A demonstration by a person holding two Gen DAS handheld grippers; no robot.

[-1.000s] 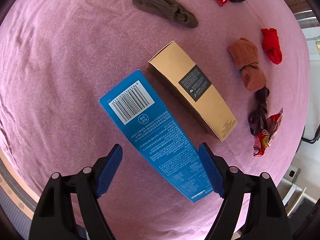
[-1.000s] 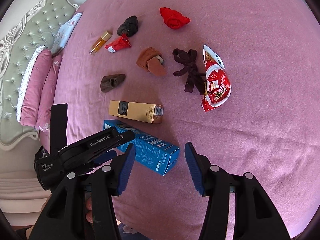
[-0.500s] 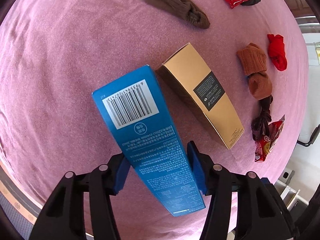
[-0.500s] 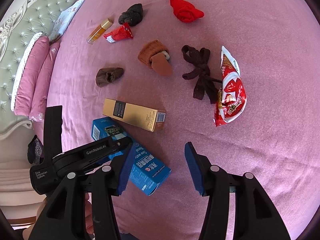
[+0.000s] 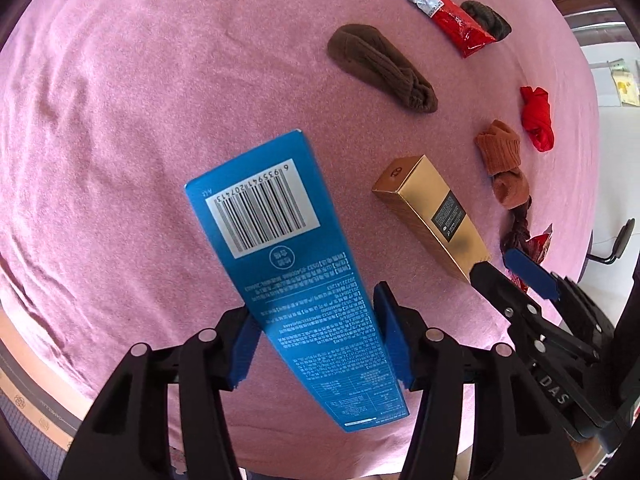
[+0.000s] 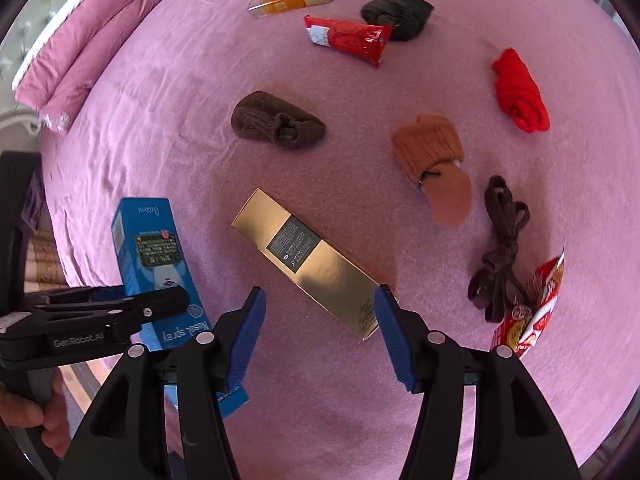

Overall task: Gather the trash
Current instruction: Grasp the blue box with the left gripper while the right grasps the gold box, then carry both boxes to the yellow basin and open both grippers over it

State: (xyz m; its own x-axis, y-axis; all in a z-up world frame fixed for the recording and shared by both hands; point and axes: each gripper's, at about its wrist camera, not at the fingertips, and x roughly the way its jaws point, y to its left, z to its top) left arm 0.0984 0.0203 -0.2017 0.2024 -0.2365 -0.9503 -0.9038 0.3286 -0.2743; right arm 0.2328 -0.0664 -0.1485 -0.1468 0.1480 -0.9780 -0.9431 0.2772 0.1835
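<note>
While left gripper (image 5: 316, 336) pinches blue box (image 5: 288, 248), right gripper (image 6: 320, 336) jaws opening, empty, above gold box (image 6: 308, 260).

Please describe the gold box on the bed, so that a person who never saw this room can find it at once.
On the pink bed cover, look near the middle, just beyond the right gripper, whose jaws are opening. A long gold box lies flat there. It alone is gold with a dark label; the blue box beside it is held up, and the rest are socks and wrappers.
</note>
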